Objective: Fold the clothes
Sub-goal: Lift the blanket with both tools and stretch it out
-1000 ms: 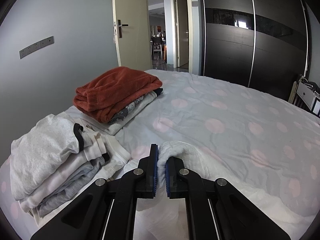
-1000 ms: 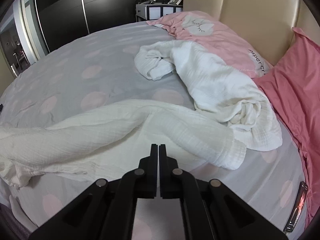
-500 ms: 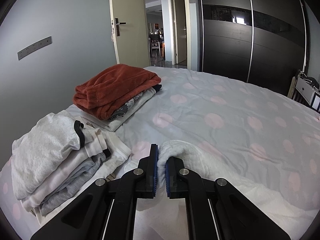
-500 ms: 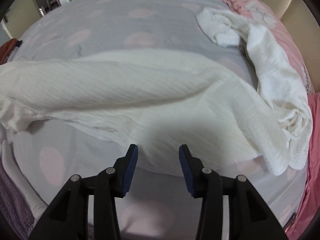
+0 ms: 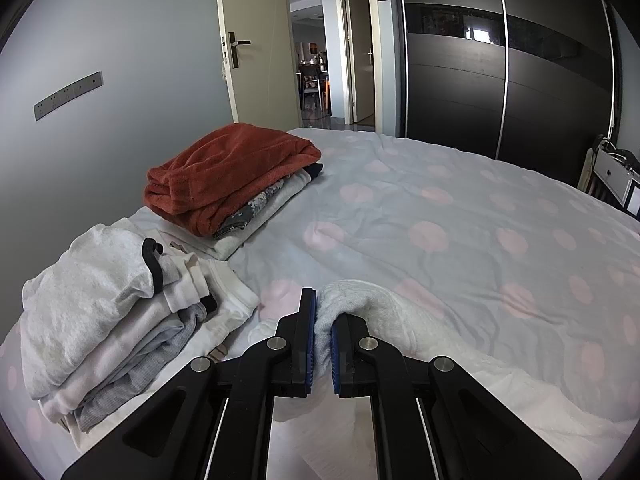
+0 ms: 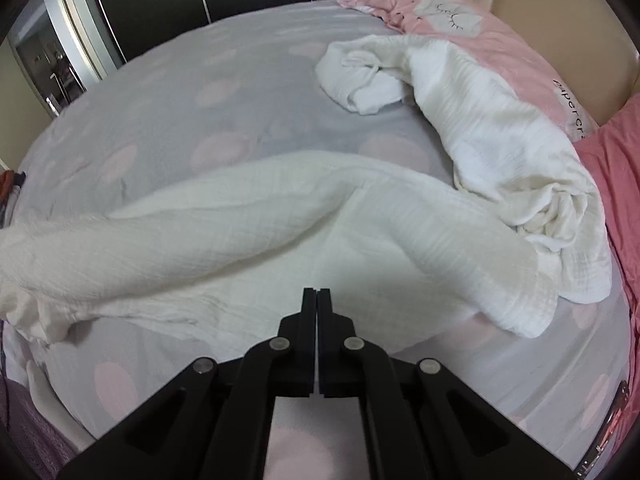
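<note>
Two low wrist views over one bed (image 5: 440,208), opposite-facing.

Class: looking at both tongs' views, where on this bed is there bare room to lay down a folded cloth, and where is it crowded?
Bare sheet lies between the red pile and the wardrobe, and in the right view beyond the white cloth toward the foot. It is crowded along the wall, where the grey pile sits beside the red one, and by the pillows, under the second cloth.
</note>
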{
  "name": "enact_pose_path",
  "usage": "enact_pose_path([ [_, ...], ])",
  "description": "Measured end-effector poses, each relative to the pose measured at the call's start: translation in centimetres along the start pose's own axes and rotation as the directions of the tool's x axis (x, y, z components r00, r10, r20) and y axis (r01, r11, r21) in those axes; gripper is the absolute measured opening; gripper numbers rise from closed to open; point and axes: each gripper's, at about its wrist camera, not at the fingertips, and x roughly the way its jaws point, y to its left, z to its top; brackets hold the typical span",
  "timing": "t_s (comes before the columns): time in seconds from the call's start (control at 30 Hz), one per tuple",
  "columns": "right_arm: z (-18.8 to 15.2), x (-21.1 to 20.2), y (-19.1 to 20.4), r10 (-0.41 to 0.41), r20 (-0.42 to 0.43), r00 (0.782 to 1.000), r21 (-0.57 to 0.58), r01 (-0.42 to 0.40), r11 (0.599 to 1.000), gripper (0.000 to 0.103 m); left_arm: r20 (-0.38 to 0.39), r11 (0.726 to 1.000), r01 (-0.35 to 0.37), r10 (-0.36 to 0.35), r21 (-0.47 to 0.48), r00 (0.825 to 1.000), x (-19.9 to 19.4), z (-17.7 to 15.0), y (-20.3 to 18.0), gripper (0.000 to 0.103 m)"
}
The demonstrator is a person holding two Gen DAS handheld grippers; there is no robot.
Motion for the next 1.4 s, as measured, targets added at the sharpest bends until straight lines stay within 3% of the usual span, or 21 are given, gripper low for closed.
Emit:
enact_pose_path([
  [0.13, 0.3, 1.2, 0.7, 0.059, -0.072, 0.996, -0.054, -0.063, 0.997, 0.004, -0.001, 1.000, 0.001, -0.001, 0.007, 1.000, 0.0, 0.0, -0.2, 0.007],
  [0.2, 0.2, 1.8, 1.5, 0.068, -0.108, 0.992, -0.095, -0.078, 0.992, 0.020, -0.001, 1.000, 0.001, -0.001, 0.008, 1.000, 0.0, 0.0, -0.2, 0.007],
  [0.23, -0.1, 2.0, 2.0, 0.072, -0.116, 0.991, -0.117, -0.085, 0.989, 0.033, -0.002, 1.000, 0.001, -0.001, 0.007, 1.000, 0.0, 0.0, -0.2, 0.007],
  [0.33, -0.5, 2.6, 3.3, 0.076, -0.150, 0.986, -0.174, -0.102, 0.980, 0.039, -0.006, 1.000, 0.001, -0.001, 0.007, 1.000, 0.1, 0.0, -0.2, 0.007],
  [0.5, -0.8, 4.3, 3.0, 0.066, -0.224, 0.972, -0.141, -0.100, 0.985, 0.034, -0.014, 1.000, -0.001, 0.001, 0.014, 1.000, 0.3, -0.1, -0.4, 0.007],
  [0.57, -0.6, 4.1, 2.4, 0.083, -0.211, 0.974, -0.107, -0.107, 0.988, 0.019, -0.015, 1.000, 0.000, 0.000, 0.017, 1.000, 0.3, -0.1, -0.5, 0.007],
  [0.67, -0.6, 3.9, 1.6, 0.114, -0.201, 0.973, -0.058, -0.128, 0.990, 0.006, -0.020, 1.000, 0.001, -0.001, 0.016, 1.000, 0.5, -0.1, -0.5, 0.007],
  [0.73, -0.6, 3.6, 1.4, 0.122, -0.191, 0.974, -0.044, -0.133, 0.990, 0.003, -0.023, 1.000, 0.002, -0.002, 0.013, 1.000, 0.6, -0.1, -0.5, 0.007],
  [0.83, -0.5, 2.9, 1.3, 0.120, -0.139, 0.983, -0.045, -0.127, 0.991, 0.002, -0.023, 1.000, 0.005, -0.005, 0.007, 1.000, 0.7, 0.0, -0.5, 0.007],
  [0.93, -0.4, 0.9, 1.1, 0.084, -0.027, 0.996, -0.046, -0.085, 0.995, 0.002, -0.016, 1.000, 0.012, -0.012, -0.006, 1.000, 0.5, 0.0, -0.3, 0.007],
  [1.07, -0.7, -3.0, 1.0, 0.032, 0.115, 0.993, -0.052, -0.027, 0.998, 0.002, 0.034, 0.998, 0.051, -0.049, -0.048, 0.998, -0.8, 0.6, 0.5, 0.007],
  [1.23, 0.0, -8.2, 0.2, -0.032, 0.281, 0.959, -0.018, 0.039, 0.999, 0.002, 0.145, 0.993, 0.093, -0.082, -0.067, 0.986, -4.5, 1.5, 1.8, 0.007],
  [1.4, 1.3, -13.6, 0.0, -0.073, 0.415, 0.907, -0.010, 0.085, 0.996, 0.001, 0.219, 0.976, 0.176, -0.145, -0.130, 0.965, -8.6, 2.8, 4.0, 0.007],
])
